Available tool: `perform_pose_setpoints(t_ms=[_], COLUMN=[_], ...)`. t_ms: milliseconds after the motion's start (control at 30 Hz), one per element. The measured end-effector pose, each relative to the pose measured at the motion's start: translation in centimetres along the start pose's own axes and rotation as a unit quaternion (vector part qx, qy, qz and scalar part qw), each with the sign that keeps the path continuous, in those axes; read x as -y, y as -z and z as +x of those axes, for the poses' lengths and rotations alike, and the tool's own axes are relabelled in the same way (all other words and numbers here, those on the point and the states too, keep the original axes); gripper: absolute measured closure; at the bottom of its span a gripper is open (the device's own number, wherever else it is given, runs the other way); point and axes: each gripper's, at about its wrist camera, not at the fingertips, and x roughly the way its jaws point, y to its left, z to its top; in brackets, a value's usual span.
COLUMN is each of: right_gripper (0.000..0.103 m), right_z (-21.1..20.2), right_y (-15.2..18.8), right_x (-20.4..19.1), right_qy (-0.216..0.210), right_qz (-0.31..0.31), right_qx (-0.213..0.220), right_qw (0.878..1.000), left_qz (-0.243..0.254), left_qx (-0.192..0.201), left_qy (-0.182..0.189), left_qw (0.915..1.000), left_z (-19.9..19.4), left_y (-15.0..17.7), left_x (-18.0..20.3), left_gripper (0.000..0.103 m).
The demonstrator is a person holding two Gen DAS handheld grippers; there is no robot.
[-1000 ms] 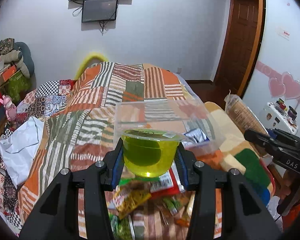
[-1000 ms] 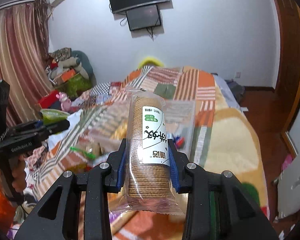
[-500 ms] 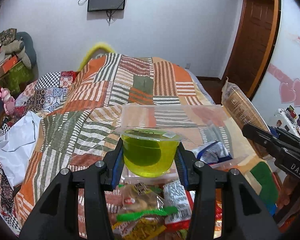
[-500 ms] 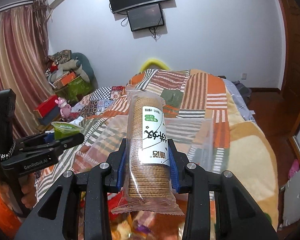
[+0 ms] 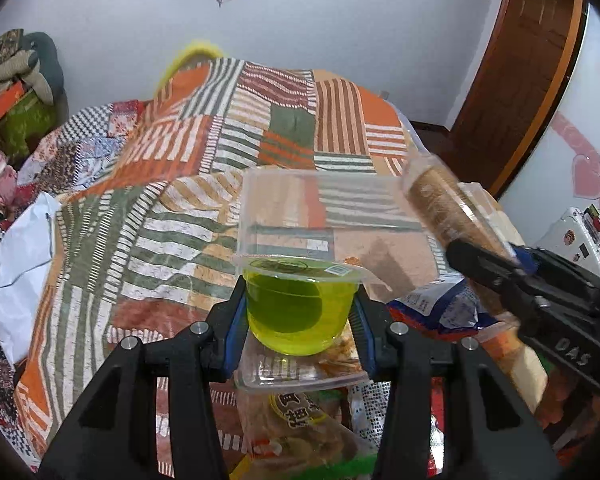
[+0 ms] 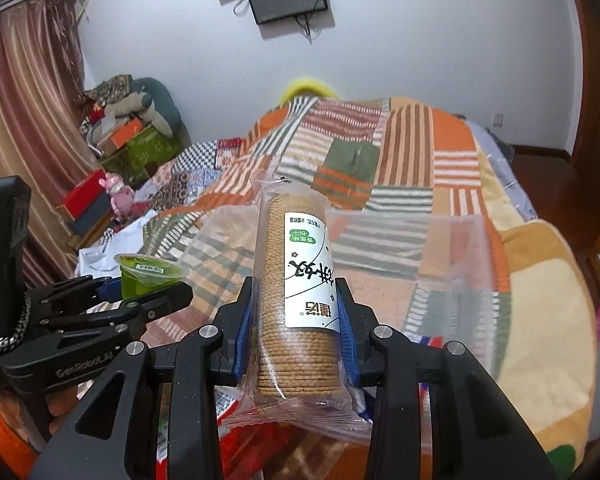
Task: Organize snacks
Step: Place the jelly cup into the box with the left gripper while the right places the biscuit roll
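While both grippers are loaded, nothing they carry has reached the clear rectangular plastic container point(image 5: 332, 216) lying on the patchwork striped quilt of the bed point(image 5: 140, 200). The left gripper point(image 5: 298, 312) has its fingers clenched on a sealed cup of green jelly point(image 5: 296, 308), held upright just above the container's near rim. The right gripper point(image 6: 296, 320) grips a clear-wrapped cylindrical stack of brown biscuits with a white label point(image 6: 296, 288), held on the container's right side and pointing over it.

Inside the container, most of the floor looks bare, with the quilt pattern showing through; I cannot tell whether anything small sits in it already. Near the person, a heap of loose snack packets point(image 5: 300, 420) waits on the bed, including a blue and white bag point(image 5: 436, 304) at the container's near right corner. By my judgement the sorting is at an early stage: these two items need setting down inside, and the heap remains to be dealt with.
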Motion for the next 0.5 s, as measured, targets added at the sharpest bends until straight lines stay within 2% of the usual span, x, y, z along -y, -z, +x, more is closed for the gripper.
perform_pose_setpoints(t_ms=[200, 400, 500], right_gripper=[0.07, 0.069, 0.069], right_z=[1.9, 2.9, 2.4], right_y=[0.3, 0.9, 0.8], right_x=[-0.5, -0.5, -0.5], right_qy=[0.004, 0.006, 0.011], right_qz=[-0.011, -0.015, -0.018], right_qx=[-0.03, -0.051, -0.043], right_qw=[0.999, 0.999, 0.999], left_qz=[-0.006, 0.019, 0.02], left_qx=[-0.024, -0.024, -0.031], left_qy=[0.019, -0.005, -0.005], left_qw=[0.9995, 0.9995, 0.9993], left_z=[1.3, 1.7, 1.8], left_y=[-0.1, 0.2, 0.4], left_x=[-0.5, 0.4, 0.4], left_gripper=[0.057, 0.057, 0.055])
